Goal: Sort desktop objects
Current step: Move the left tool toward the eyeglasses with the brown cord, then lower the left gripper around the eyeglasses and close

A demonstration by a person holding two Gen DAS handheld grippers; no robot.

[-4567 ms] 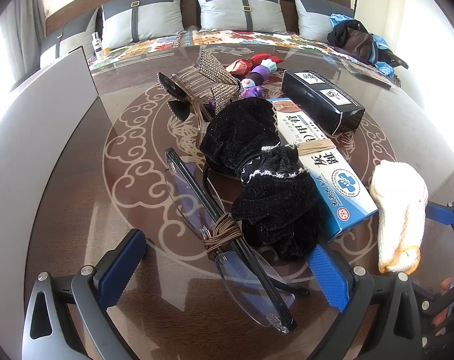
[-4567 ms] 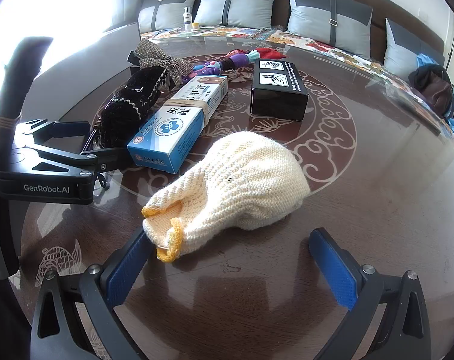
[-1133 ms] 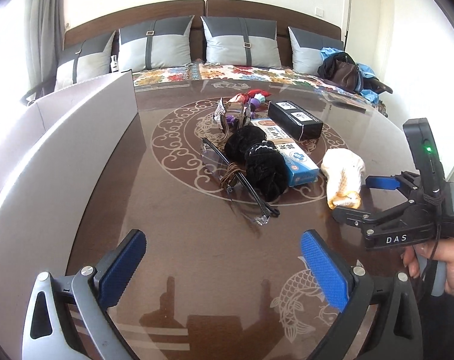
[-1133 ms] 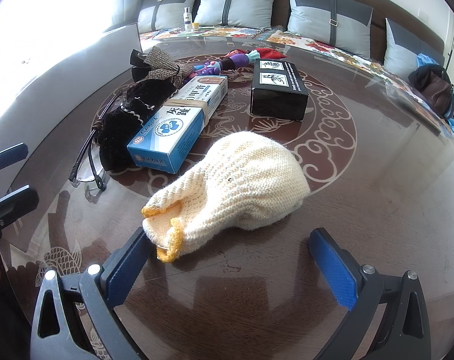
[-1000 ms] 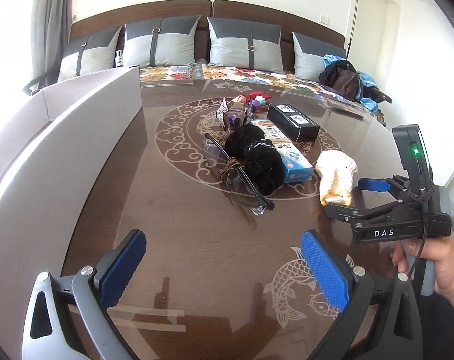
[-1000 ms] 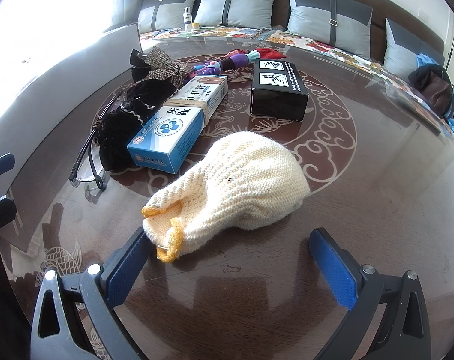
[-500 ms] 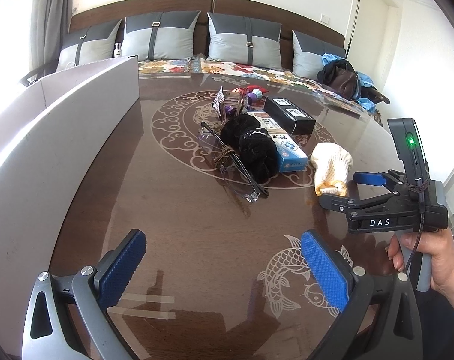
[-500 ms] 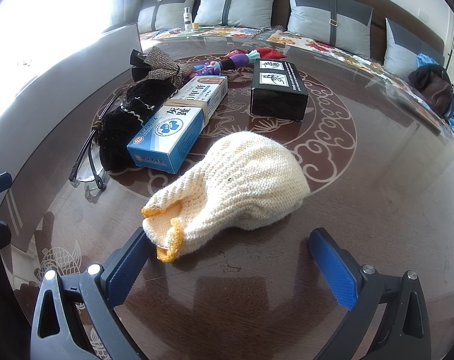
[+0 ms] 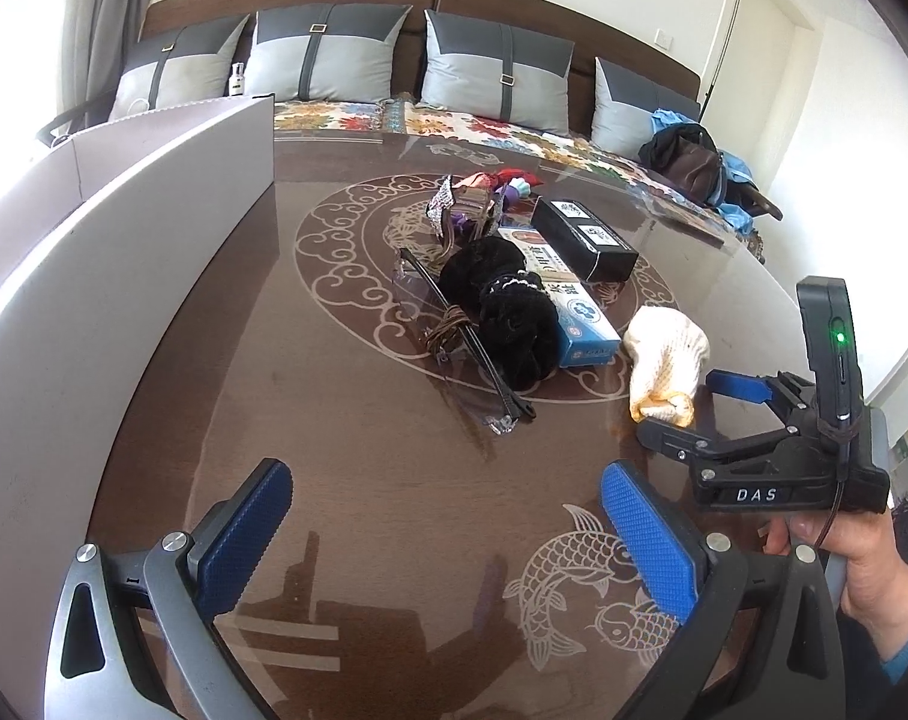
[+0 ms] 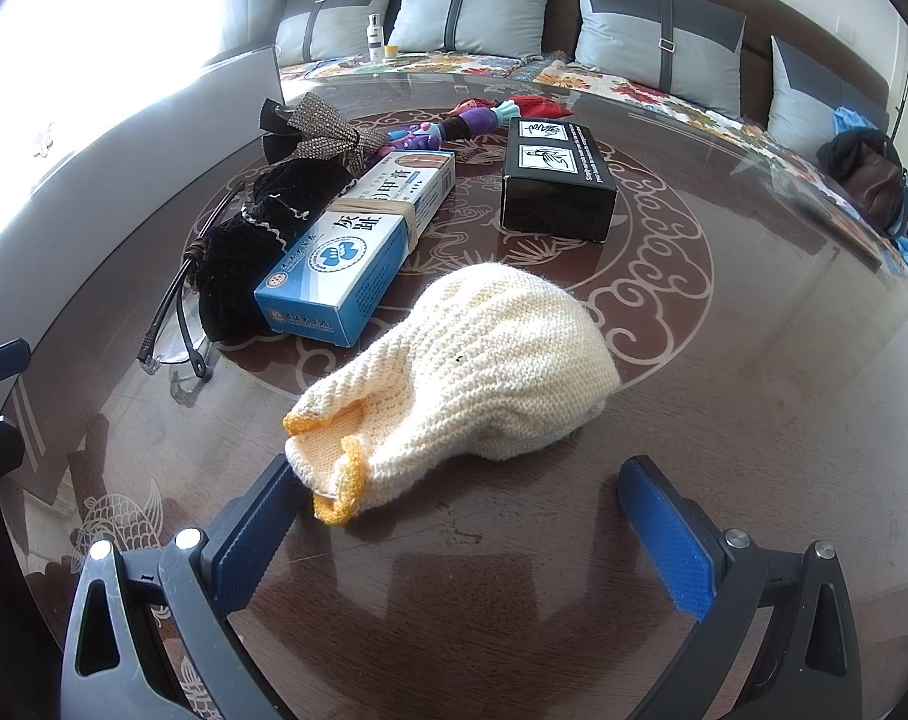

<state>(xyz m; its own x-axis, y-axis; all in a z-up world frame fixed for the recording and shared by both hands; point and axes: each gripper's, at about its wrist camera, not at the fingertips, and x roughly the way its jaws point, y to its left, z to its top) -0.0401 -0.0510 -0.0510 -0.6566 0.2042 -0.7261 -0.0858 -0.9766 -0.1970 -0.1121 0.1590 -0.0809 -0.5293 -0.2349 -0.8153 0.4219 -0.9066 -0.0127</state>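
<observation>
1. Our left gripper hovers over the near part of the round dark wooden table with pale scrollwork, its blue-padded fingers spread wide with nothing between them.
2. Our right gripper is likewise released, low at the table; its left pad touches the orange-trimmed cuff of the cream knitted glove, which lies between the fingers' line of sight.
3. Beyond the glove lies the blue and white cardboard carton with a rubber band, and just left of it, touching, the black velvet pouch.
4. The clear-lensed glasses with dark arms lie against the pouch's far side.
5. The black rectangular box with white labels sits apart to the right, the sequined bow hair clip and purple doll behind.
6. A grey upright panel borders the table's left.
</observation>
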